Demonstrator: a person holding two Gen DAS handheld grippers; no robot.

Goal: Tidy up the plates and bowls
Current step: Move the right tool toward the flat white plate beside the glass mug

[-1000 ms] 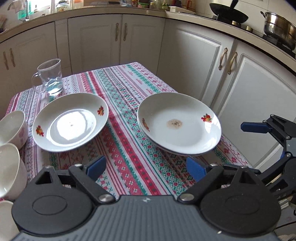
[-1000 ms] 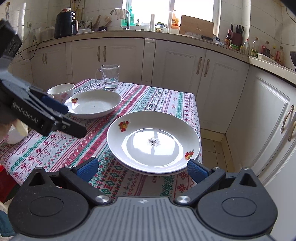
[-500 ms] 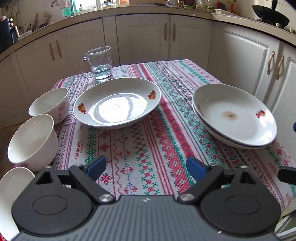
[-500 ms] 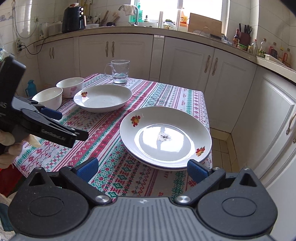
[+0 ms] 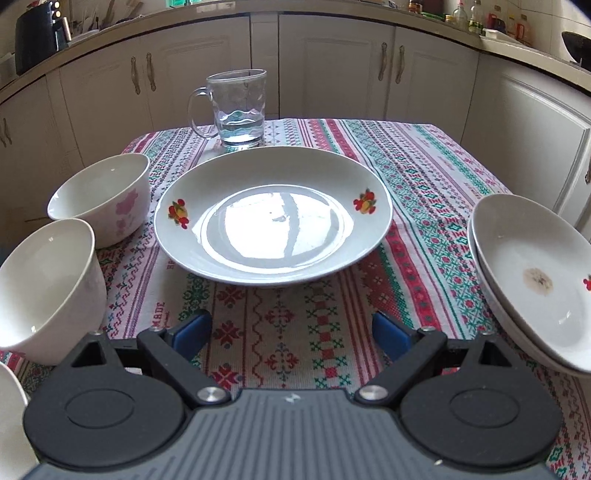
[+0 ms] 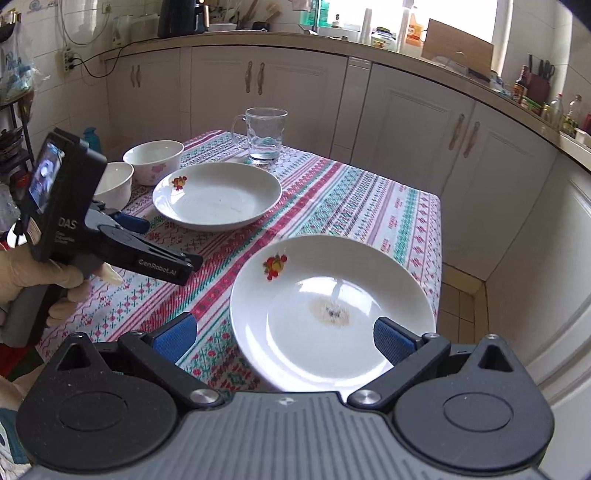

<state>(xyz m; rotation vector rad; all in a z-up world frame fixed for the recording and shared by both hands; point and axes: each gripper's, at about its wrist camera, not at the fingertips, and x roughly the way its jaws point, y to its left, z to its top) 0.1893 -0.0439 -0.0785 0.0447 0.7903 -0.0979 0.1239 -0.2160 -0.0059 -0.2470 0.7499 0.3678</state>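
Daylight from the window (image 6: 458,22) behind the counter, scene bright and evenly lit. Strong white glare on the middle plate (image 5: 273,218); softer sheen on the near plate (image 6: 332,314). Fisheye bends the cabinets (image 5: 369,70) at the edges; corners dark, focus sharp.

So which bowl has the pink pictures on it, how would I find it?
Start at the table with the striped patterned tablecloth and find the clear glass mug at its far end. Left of the lone white plate with fruit decals stand white bowls. The white bowl with pink prints is the one nearest the mug; its neighbour looks plain.
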